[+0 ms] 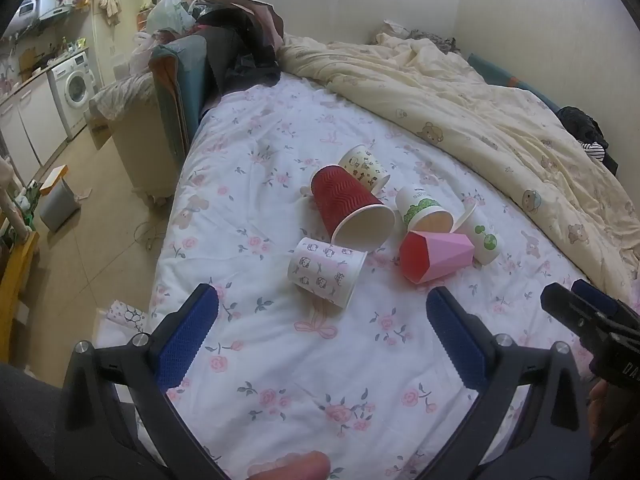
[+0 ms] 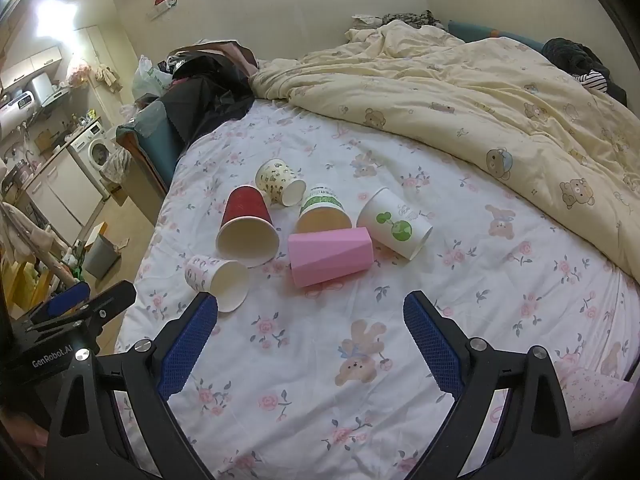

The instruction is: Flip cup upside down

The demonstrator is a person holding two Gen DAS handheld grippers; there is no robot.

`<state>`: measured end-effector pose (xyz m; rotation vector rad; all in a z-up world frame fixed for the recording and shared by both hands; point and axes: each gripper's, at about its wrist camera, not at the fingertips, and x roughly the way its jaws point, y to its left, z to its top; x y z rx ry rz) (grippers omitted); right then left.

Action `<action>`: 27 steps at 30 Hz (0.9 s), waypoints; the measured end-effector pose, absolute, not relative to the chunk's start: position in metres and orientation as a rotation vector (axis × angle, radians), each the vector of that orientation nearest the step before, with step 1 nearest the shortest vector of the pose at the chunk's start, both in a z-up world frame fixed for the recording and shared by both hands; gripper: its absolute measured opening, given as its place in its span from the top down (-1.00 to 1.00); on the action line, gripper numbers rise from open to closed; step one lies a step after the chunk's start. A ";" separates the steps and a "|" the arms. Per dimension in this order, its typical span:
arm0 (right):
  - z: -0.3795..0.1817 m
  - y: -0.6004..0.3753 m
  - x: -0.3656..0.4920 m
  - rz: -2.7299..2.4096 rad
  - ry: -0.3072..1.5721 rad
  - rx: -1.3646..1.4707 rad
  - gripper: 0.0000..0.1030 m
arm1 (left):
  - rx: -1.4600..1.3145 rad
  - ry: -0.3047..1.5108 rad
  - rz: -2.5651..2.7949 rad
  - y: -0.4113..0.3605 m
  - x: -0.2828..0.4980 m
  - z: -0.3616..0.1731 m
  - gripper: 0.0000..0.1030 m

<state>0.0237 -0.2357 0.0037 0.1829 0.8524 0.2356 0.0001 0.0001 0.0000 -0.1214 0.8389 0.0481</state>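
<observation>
On the flowery white bed sheet (image 2: 320, 360), we see the faceted pink plastic cup (image 2: 330, 256) lying sideways, mouth pointing left. Our left gripper (image 1: 322, 312) and right gripper (image 2: 310, 316) both gape wide, holding nothing.

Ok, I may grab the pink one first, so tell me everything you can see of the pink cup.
The pink cup is faceted, smooth and plastic-looking, pink outside and red inside. It lies on its side on the floral bed sheet, mouth toward the left gripper. The white cup with green globe seems to touch its base end, and the green-banded cup lies just behind. No gripper holds it.
</observation>
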 end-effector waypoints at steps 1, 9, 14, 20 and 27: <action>0.004 -0.236 0.024 0.237 0.853 0.183 -0.88 | -0.124 0.840 0.047 0.000 0.000 0.000 -0.99; 0.004 -0.232 0.023 0.244 0.858 0.186 -0.88 | -0.125 0.838 0.045 0.000 0.000 0.000 -0.99; 0.003 -0.235 0.025 0.241 0.860 0.185 -0.88 | -0.127 0.836 0.045 0.000 0.000 0.000 -0.99; 0.004 -0.233 0.024 0.243 0.860 0.186 -0.88 | -0.126 0.837 0.046 0.000 0.000 0.000 -0.99; 0.003 -0.233 0.024 0.244 0.861 0.187 -0.88 | -0.127 0.836 0.046 0.000 0.000 0.000 -0.99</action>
